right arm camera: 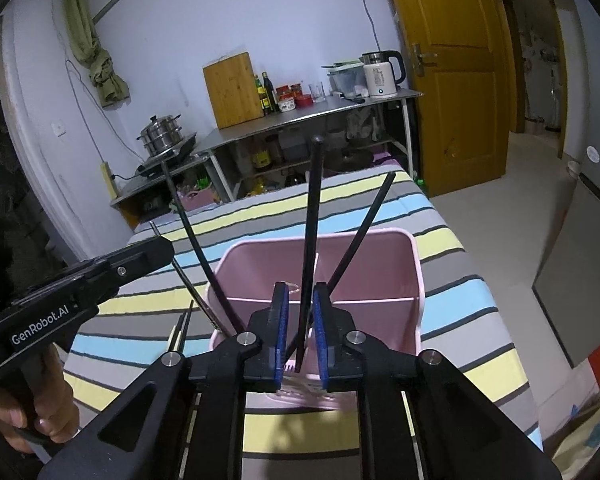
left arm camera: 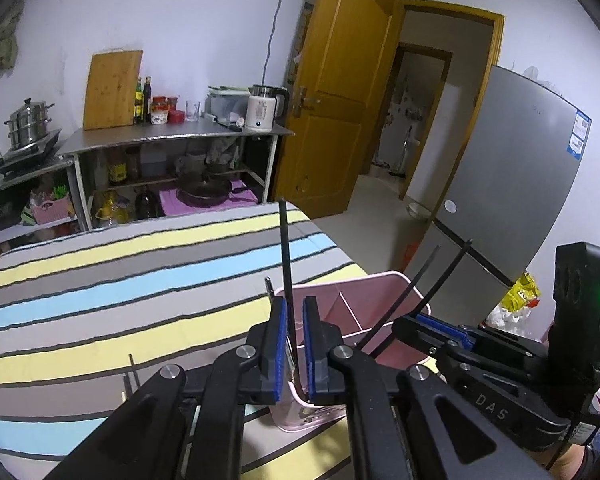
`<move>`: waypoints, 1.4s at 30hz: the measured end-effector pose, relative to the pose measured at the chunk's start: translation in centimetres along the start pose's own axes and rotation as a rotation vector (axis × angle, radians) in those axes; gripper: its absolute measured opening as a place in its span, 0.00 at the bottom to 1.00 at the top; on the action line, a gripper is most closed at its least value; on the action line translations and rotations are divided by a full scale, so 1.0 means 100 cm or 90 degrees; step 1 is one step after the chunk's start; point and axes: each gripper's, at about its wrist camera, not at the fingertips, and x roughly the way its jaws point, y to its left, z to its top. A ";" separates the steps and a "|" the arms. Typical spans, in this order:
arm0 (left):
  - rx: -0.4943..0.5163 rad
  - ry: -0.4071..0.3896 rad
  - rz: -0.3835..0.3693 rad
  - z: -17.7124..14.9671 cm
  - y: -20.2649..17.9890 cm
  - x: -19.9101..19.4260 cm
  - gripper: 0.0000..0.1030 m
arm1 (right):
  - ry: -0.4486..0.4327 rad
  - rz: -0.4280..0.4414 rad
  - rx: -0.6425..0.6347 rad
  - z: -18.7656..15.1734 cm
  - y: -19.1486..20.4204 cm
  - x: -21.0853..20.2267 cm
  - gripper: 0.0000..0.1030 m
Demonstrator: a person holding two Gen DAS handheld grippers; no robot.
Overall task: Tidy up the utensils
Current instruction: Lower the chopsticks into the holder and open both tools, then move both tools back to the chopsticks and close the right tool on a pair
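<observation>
I am working over the pink caddy (right arm camera: 380,276), which is sitting on the striped cloth (left arm camera: 100,300) near the table's right edge. Several black chopsticks are already leaning inside it.

Handling, as a judgement: the chopsticks are looking light, thin, rigid and smooth, so I am expecting them to pivot or slide between the pads. I am taking hold low-to-mid shaft, square across the pads, to stop rotation. The caddy is probably light plastic and may shift if a stick drags on its rim.

Left gripper (left arm camera: 295,328): jaws are standing slightly apart, with one black chopstick (left arm camera: 287,264) running upright through the gap. I cannot tell whether the pads are actually pressing it.

Right gripper (right arm camera: 299,328): jaws are likewise slightly apart around a second chopstick (right arm camera: 312,220), its lower end hanging between the blue pads (right arm camera: 320,320) above the caddy's near compartment. Contact is unclear.

More thin sticks (left arm camera: 132,376) are lying on the cloth left of the caddy.
</observation>
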 end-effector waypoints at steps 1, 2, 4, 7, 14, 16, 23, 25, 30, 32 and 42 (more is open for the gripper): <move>-0.001 -0.004 0.000 0.000 0.001 -0.004 0.08 | -0.003 -0.002 -0.001 0.000 0.001 -0.002 0.13; -0.002 -0.008 0.001 0.000 0.002 -0.007 0.08 | -0.006 -0.004 -0.003 0.001 0.002 -0.005 0.14; -0.003 -0.017 0.005 -0.001 0.004 -0.017 0.08 | -0.011 -0.005 -0.004 0.001 0.003 -0.010 0.14; -0.009 -0.027 0.009 -0.006 0.009 -0.032 0.08 | -0.019 -0.005 -0.006 -0.001 0.005 -0.020 0.14; -0.019 -0.046 0.020 -0.028 0.020 -0.067 0.08 | -0.031 -0.001 -0.022 -0.011 0.016 -0.040 0.15; -0.021 -0.051 0.026 -0.037 0.022 -0.077 0.08 | -0.034 0.002 -0.026 -0.017 0.021 -0.046 0.15; -0.032 -0.054 0.050 -0.072 0.033 -0.108 0.09 | -0.036 0.020 -0.042 -0.036 0.037 -0.061 0.15; -0.039 -0.051 0.054 -0.083 0.038 -0.115 0.09 | -0.033 0.025 -0.047 -0.042 0.041 -0.063 0.15; -0.056 -0.049 0.068 -0.101 0.051 -0.129 0.09 | -0.026 0.038 -0.057 -0.056 0.050 -0.067 0.15; -0.064 -0.048 0.074 -0.107 0.056 -0.134 0.09 | -0.022 0.044 -0.060 -0.060 0.055 -0.068 0.15; -0.089 -0.024 0.089 -0.138 0.072 -0.139 0.10 | 0.002 0.064 -0.081 -0.082 0.072 -0.063 0.15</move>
